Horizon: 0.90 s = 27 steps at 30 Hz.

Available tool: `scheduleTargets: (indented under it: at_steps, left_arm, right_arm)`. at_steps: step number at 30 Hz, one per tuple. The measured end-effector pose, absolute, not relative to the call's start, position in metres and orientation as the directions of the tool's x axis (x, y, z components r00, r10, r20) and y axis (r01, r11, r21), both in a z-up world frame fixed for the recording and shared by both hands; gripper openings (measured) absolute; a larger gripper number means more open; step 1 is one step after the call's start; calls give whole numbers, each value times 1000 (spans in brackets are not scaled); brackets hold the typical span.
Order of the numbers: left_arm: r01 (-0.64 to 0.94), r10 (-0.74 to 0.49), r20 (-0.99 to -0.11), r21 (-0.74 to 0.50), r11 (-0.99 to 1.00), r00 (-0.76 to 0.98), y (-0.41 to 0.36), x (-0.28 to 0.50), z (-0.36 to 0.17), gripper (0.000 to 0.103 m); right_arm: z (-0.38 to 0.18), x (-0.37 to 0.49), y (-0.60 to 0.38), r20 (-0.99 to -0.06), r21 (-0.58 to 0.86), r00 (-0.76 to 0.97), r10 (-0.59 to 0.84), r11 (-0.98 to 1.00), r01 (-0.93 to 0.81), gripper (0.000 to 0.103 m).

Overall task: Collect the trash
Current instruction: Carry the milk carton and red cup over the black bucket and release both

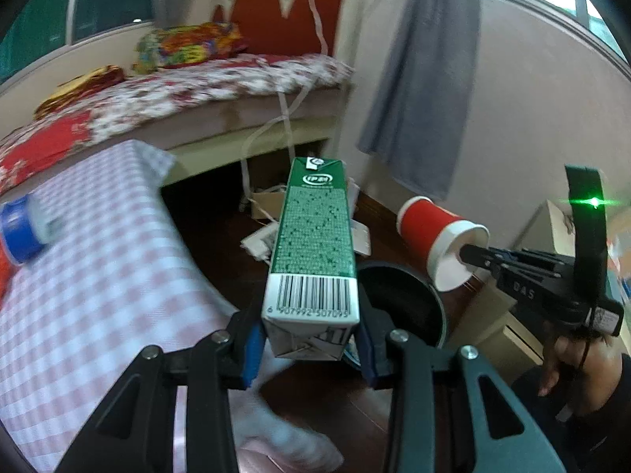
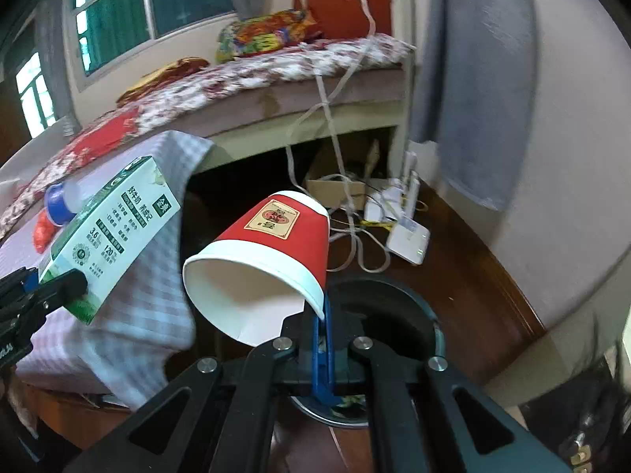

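My left gripper (image 1: 309, 349) is shut on the base of a green and white milk carton (image 1: 311, 244), which points away from me over the floor. From the right wrist view the same carton (image 2: 114, 232) shows at the left, with the left gripper's fingers (image 2: 63, 283) clamped on it. My right gripper (image 2: 321, 339) is shut on the rim of a red paper cup (image 2: 264, 260), tipped with its white mouth toward the left. The cup (image 1: 437, 236) and the right gripper (image 1: 477, 254) also show in the left wrist view. A round black trash bin (image 2: 398, 315) (image 1: 402, 303) stands on the floor just beyond both grippers.
A table with a pink checked cloth (image 1: 98, 276) is at the left, with a blue-capped bottle (image 1: 23, 228) on it. Behind are a bed (image 1: 197, 90), a grey curtain (image 1: 426, 79), and cables, cardboard and white devices (image 2: 406, 232) on the dark wood floor. A person's hand (image 1: 572, 358) holds the right gripper.
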<state>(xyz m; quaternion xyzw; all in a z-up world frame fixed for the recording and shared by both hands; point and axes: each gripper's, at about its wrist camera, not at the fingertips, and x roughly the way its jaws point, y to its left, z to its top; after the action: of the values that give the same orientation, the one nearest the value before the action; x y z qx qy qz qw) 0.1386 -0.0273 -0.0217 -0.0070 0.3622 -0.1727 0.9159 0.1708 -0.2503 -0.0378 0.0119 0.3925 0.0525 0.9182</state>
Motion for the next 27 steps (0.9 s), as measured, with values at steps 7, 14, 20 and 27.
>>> scheduleTargets:
  at_steps: [7,14,20,27]
  left_arm:
    - [419,-376,-716,-127,899,589,-74,137,-44,41]
    - [447,-379,-781,-143,883,497,-99,152,-79,41]
    - [455,-378,-826,-170,874,418,-118,169,-108,41]
    - [462,-374,-861,-191,866,345,-140,188,-130,41]
  right_arm:
    - [-56,165,-292,-745,61,664,57,998,-17,3]
    - [-91,170,-306,-798,45,602,30,999,11,3]
    - [-132,178,-317,-855,38,518,21,999,22,3]
    - [-174,201,-324,-904,46,427,29,998,30,3]
